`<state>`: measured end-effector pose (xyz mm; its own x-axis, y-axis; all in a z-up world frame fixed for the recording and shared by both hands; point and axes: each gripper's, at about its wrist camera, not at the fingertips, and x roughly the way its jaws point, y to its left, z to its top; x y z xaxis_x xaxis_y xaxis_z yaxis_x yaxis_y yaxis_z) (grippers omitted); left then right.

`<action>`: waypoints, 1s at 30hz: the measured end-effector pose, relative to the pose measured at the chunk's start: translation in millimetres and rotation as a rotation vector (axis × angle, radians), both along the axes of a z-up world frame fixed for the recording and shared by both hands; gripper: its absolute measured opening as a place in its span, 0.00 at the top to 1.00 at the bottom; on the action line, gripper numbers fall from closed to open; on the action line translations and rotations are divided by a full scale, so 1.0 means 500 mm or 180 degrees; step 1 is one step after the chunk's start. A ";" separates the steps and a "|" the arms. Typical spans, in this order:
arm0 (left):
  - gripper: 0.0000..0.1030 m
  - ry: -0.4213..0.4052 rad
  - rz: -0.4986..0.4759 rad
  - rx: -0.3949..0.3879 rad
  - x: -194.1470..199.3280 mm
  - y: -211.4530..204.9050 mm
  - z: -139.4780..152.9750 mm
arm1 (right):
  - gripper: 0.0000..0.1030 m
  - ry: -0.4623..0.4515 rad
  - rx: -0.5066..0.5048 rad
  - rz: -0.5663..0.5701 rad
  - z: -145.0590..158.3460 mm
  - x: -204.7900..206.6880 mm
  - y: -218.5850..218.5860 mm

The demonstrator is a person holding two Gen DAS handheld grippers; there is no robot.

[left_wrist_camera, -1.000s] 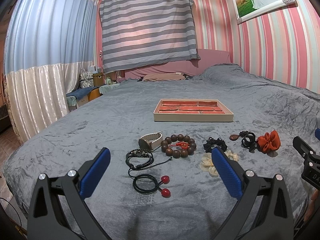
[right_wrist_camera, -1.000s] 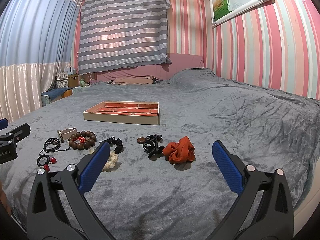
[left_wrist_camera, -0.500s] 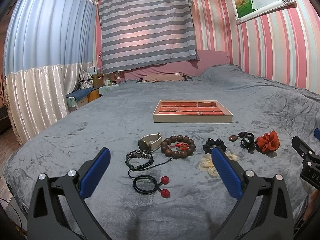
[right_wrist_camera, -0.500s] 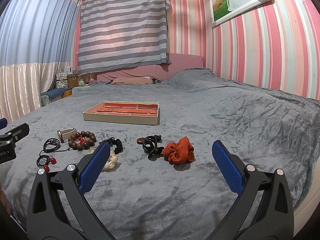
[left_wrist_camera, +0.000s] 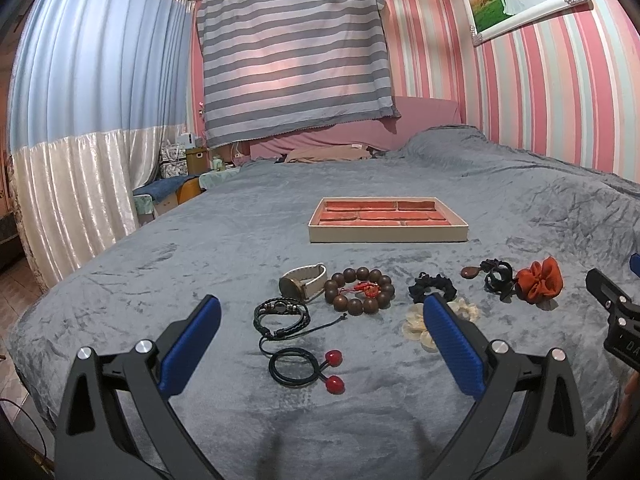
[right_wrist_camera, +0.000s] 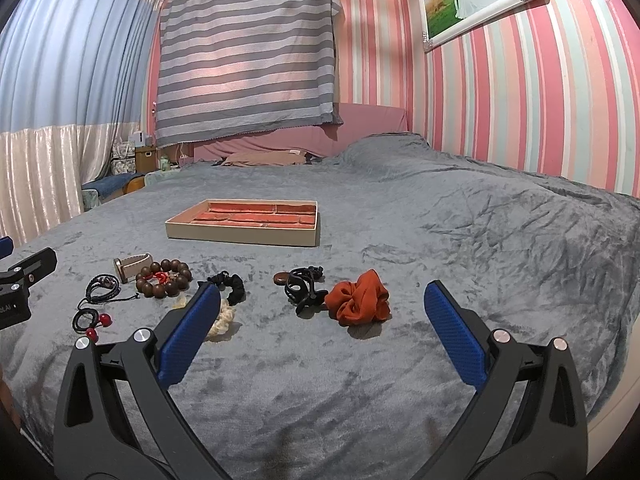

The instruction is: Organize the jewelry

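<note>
Across the grey plush bedspread [left_wrist_camera: 200, 240], crushed into soft creases, one shallow rectangular tray [left_wrist_camera: 387, 235] sits toward the middle, its cream walls enclosing red velvet compartments. Nearer the foot edge, well apart from the tray, lie nine small pieces in a loose row. One ring of large round brown wooden beads [left_wrist_camera: 359, 290] carries a red knotted charm, touching one watch [left_wrist_camera: 303, 282] with a cream strap. Toward the right edge sit one rust-orange crinkled fabric scrunchie [right_wrist_camera: 357, 298], one black claw clip [right_wrist_camera: 303, 289] just beside it, one small brown oval piece [right_wrist_camera: 281, 278], one black ruffled scrunchie [right_wrist_camera: 229, 285] and one cream frilly scrunchie [left_wrist_camera: 418, 324]. Closest to the foot edge are one black braided cord bracelet [left_wrist_camera: 281, 313] and one black elastic loop with two glossy red balls [left_wrist_camera: 306, 364]. Both the left gripper [left_wrist_camera: 320, 344] and the right gripper [right_wrist_camera: 322, 334] hang released above the bedspread, textured blue pads spread wide, holding nothing.
</note>
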<state>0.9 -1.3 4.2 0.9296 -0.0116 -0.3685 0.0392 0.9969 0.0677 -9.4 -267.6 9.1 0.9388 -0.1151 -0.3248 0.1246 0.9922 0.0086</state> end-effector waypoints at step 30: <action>0.04 0.0320 -0.0060 -0.0139 0.072 0.064 -0.051 | 0.04 0.0285 -0.0131 -0.0032 -0.068 0.081 0.028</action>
<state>36.8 30.9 -21.6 0.8875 -0.0468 -0.4585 0.0624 0.9979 0.0190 31.2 -253.5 -25.0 0.9049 -0.1394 -0.4022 0.1331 0.9901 -0.0438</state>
